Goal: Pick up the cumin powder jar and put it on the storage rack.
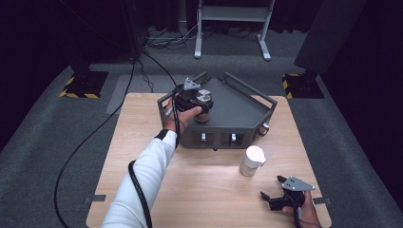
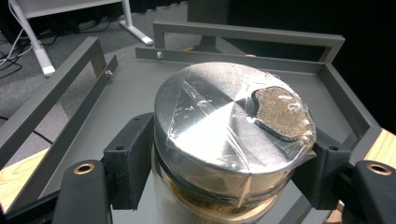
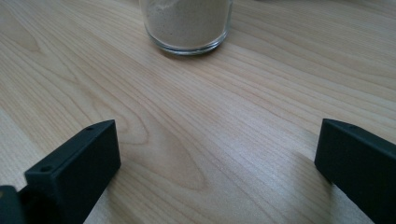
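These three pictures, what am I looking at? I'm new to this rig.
A person works at a wooden table with a hand-held claw in each hand. One picture looks down from above; the other two come from cameras riding on the claws. The left claw is closed on a jar with a film-covered metal lid, held over a grey metal tray. The right claw rests open near the table's edge. In front of it stands a white-lidded jar of pale powder.

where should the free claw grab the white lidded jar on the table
Grip the glass body of the jar below its white lid, coming in level from the near side. It stands upright, with bare table between it and the open right claw; the lid looks wider.
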{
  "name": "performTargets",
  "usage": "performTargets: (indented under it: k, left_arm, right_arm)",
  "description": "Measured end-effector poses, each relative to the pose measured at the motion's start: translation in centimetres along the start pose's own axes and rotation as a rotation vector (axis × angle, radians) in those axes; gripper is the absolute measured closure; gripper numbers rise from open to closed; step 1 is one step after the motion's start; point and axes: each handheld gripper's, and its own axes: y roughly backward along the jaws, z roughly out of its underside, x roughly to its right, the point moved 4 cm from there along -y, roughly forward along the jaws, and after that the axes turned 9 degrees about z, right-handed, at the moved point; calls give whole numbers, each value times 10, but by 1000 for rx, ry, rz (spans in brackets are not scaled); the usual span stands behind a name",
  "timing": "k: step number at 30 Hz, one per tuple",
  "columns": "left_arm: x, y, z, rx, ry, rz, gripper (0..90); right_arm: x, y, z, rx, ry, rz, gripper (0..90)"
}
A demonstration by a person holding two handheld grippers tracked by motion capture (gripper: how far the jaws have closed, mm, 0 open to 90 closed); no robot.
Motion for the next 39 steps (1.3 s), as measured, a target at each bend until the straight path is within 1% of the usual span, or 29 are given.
performTargets:
  k: [8, 13, 17, 19, 21, 23, 25, 27, 28, 30, 33, 34, 36, 37, 39]
  left_arm:
    - [0, -6, 2, -24, -11, -2, 303]
    - [0, -6, 6, -11, -9, 4, 303]
    - [-3, -5, 9, -1, 8, 20, 301]
    - [-2, -5, 10, 4, 9, 16, 299]
    - [-3, -5, 10, -2, 2, 25, 267]
    - [-1, -4, 11, 6, 5, 20, 244]
    - [-1, -4, 9, 10, 5, 28, 207]
    - [3, -2, 6, 8, -4, 7, 133]
    - [4, -1, 5, 13, -2, 0, 104]
    - [6, 2, 2, 13, -4, -13, 66]
    - [9, 8, -1, 19, -13, -9, 46]
    - [11, 10, -1, 23, -19, -15, 37]
    - [14, 15, -3, 26, -20, -12, 32]
    - [17, 18, -3, 26, -23, -26, 32]
    - [20, 24, -4, 29, -28, -36, 32]
  right_arm:
    - [0, 0, 0, 0, 0, 0, 0]
    - [0, 0, 0, 0, -1, 2, 0]
    - [0, 0, 0, 0, -1, 2, 0]
    - [0, 0, 0, 0, -1, 2, 0]
    - [0, 0, 0, 0, -1, 2, 0]
    - [0, 0, 0, 0, -1, 2, 0]
    - [0, 0, 0, 0, -1, 2, 0]
    - [0, 0, 0, 0, -1, 2, 0]
    - [0, 0, 0, 0, -1, 2, 0]
    - [0, 0, 0, 0, -1, 2, 0]
    - [0, 0, 0, 0, -1, 2, 0]
    - [0, 0, 0, 0, 0, 2, 0]
    - [0, 0, 0, 0, -1, 2, 0]
    - [0, 0, 0, -1, -1, 2, 0]
    - [0, 0, 0, 0, -1, 3, 0]
